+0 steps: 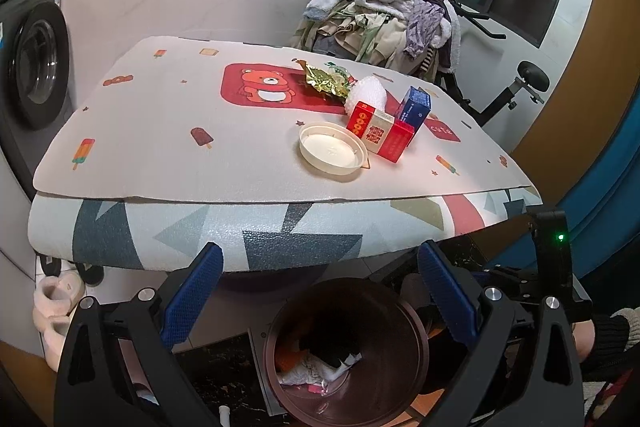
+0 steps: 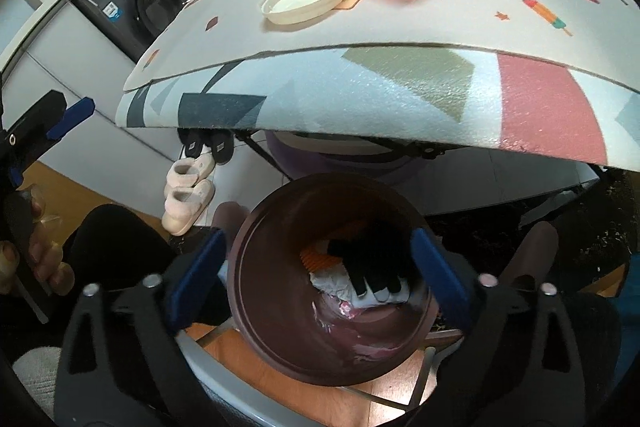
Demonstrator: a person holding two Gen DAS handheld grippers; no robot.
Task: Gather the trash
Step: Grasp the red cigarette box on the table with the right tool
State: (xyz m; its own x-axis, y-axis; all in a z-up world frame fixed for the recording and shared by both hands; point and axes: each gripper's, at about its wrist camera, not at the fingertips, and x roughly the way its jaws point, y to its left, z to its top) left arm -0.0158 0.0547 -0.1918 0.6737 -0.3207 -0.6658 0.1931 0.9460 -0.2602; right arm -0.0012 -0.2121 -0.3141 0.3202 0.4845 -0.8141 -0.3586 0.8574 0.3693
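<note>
Blue-padded right gripper (image 2: pixel 318 243) nearest, spread wide with nothing between the pads, poised directly over the mouth of a dark brown waste bin (image 2: pixel 280 339) on the floor. Inside the bin: crumpled white paper (image 2: pixel 332 283), a scrap of orange (image 2: pixel 316 255) and a black-and-white piece (image 2: pixel 376 279), so some trash already collected. Left gripper (image 1: pixel 320 251) likewise spread and empty, held just above the same bin, close below the table's front edge. Pale fluffy slippers (image 2: pixel 188 203) on the floor to one side. Above and beyond, a patterned foam mat (image 1: pixel 160 131) overhanging the table, with the remaining trash clustered toward its right: a cream plastic lid (image 1: pixel 333 153) nearest, touching a red carton (image 1: pixel 380 135), then a blue carton (image 1: pixel 416 107), white bubble wrap (image 1: pixel 366 93) and crumpled gold foil (image 1: pixel 324 81) farthest back. Behind, a heap of laundry (image 1: pixel 392 23) and a front-loading washing machine (image 1: pixel 36 67). Likely hazards from here: clipping the drooping mat edge on the way back up, jolting the loose mat and sliding the lid or cartons off; knocking the light cartons over through a careless reach for the lid beside them; pinching the flat lid poorly by its thin rim and dropping it short of the bin; crowding both grippers into the same narrow space above the bin.
</note>
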